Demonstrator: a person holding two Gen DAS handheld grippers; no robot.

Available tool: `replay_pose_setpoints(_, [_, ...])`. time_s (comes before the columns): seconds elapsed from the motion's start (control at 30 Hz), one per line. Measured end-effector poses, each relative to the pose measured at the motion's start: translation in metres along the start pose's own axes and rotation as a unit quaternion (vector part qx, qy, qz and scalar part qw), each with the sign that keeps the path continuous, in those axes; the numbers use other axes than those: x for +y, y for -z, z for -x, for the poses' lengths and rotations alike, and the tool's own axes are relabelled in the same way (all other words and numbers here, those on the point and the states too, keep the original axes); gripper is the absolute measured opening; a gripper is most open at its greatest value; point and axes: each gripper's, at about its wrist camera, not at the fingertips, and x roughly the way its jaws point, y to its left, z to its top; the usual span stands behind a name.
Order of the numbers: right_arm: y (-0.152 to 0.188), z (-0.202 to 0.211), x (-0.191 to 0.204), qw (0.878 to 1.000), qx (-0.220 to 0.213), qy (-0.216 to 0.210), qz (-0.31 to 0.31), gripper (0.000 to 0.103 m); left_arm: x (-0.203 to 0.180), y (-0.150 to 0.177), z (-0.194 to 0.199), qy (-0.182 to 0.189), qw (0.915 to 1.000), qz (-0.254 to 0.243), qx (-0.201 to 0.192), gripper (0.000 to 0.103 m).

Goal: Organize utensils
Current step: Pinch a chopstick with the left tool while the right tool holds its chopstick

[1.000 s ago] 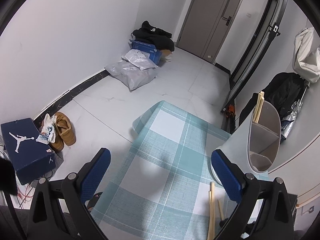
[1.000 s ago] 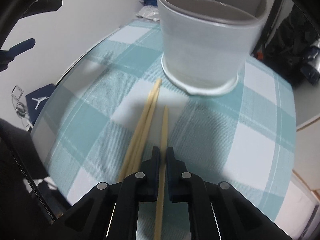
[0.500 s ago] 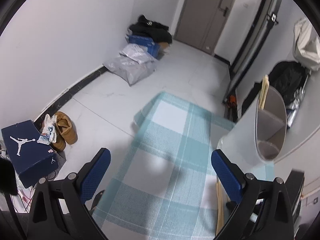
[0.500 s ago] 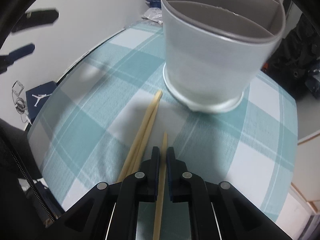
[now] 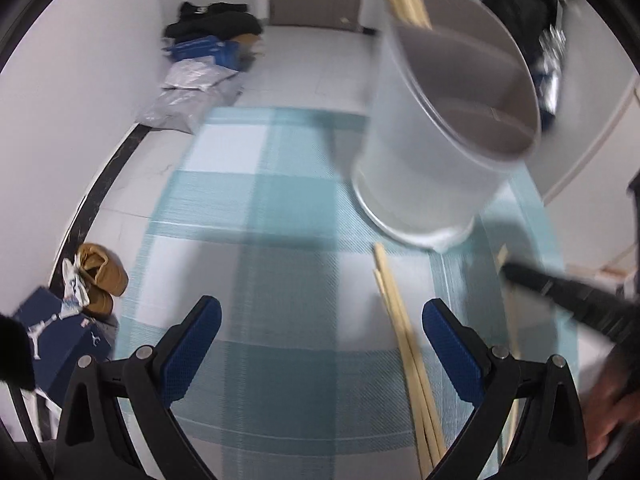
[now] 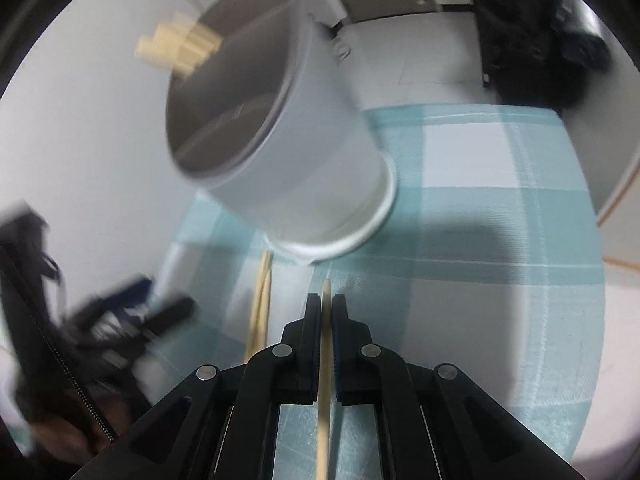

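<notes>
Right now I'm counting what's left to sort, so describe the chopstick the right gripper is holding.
Find the white utensil holder on the checked cloth. Just before its base, one chopstick is clamped in the right gripper; unlike the pair lying loose beside it, it is pinched between blue pads.

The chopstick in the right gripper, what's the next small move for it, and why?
Probably lift it and carry it over the holder's open top. The right gripper is shut on one chopstick whose tip sits low near the holder's base, and other chopsticks already stand inside, so it must clear the rim first.
</notes>
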Motion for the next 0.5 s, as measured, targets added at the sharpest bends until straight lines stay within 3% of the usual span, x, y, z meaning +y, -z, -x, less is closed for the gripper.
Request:
replay_pose_setpoints(0.2, [-0.01, 0.034, -0.031, 0.996, -0.036, -0.043, -0.064, 0.004, -0.007, 0.008, -0.015, -0.022, 0.9989, -0.02, 0.036, 0.099])
replay_pose_setpoints(0.3, [-0.01, 0.044, -0.033, 0.995, -0.048, -0.046, -0.068, 0.004, -0.006, 0.012, -0.02, -0.047, 0.9971, -0.029, 0.052, 0.1])
replay_pose_setpoints(0.5, [-0.009, 0.061, -0.027, 0.996, -0.064, -0.044, -0.052, 0.004, 0.005, 0.015, -0.014, -0.054, 0.9967, -0.008, 0.061, 0.099])
